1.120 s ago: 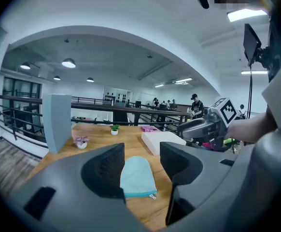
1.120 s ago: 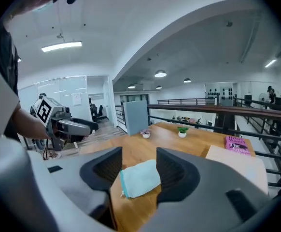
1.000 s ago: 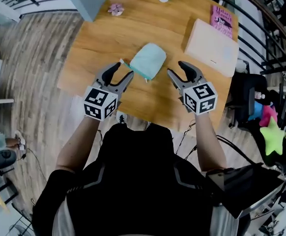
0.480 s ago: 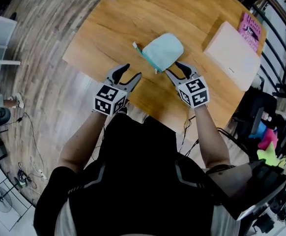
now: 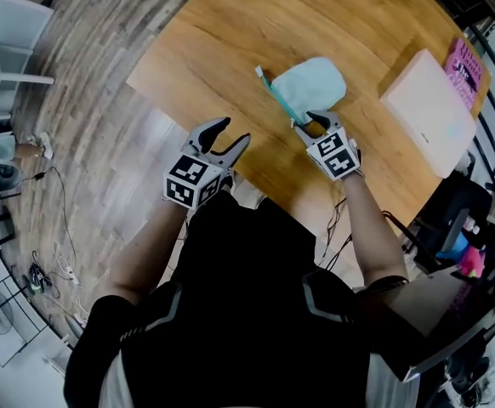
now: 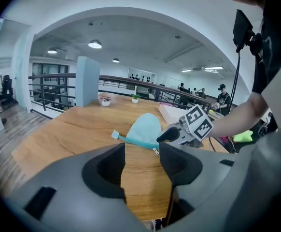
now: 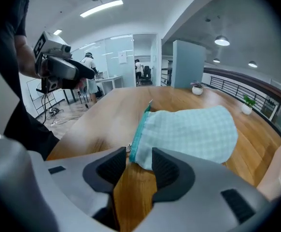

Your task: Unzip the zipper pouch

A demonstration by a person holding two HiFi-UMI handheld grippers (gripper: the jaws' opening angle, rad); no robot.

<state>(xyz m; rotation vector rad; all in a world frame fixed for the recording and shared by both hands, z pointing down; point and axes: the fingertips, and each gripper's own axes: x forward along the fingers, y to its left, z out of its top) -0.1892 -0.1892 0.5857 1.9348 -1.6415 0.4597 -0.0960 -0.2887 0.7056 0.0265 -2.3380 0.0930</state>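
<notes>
At the near edge of the tabletop (image 5: 230, 49), the right hand-held gripper (image 5: 310, 121) has dropped to the zipper pouch (image 5: 314, 82), its jaws narrowing but not yet pinching. The left hand-held gripper (image 5: 233, 131) is spread, and unzipping has yet to start.

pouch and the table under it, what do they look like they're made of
The pouch looks like soft woven cloth, matte pale mint: a fine check weave shows and it slumps. Its zipper tape is darker teal, likely textile. The table looks like wood or wood-look laminate: warm grain streaks, low sheen; which is unclear.
</notes>
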